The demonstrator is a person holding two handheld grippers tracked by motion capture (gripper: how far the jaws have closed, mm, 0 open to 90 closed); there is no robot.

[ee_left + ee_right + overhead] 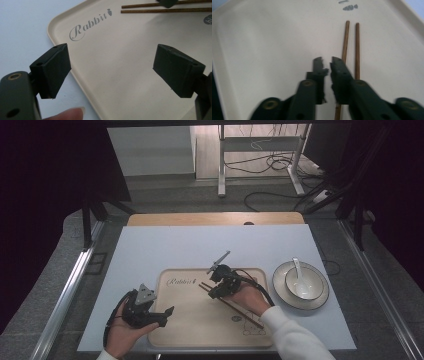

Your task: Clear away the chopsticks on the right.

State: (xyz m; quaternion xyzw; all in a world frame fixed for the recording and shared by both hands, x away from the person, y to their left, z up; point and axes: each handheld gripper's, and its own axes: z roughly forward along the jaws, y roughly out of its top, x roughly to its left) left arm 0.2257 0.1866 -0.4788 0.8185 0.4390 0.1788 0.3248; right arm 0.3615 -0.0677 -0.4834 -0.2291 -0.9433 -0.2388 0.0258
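Chopsticks (235, 306) flat in beige tray (195, 325)

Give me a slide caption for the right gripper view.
Right hand-held gripper, jaws nearly shut with nothing between them, above a beige tray beside two brown chopsticks.

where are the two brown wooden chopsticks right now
In the high view, the two brown wooden chopsticks lie side by side on the beige tray, right of its centre, under the right gripper, left of the white bowl.

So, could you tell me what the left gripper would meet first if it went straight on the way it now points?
Probably the bare floor of the beige tray, which lies between and ahead of the left gripper and its open fingers; the chopsticks lie farther on, though depth is unclear.
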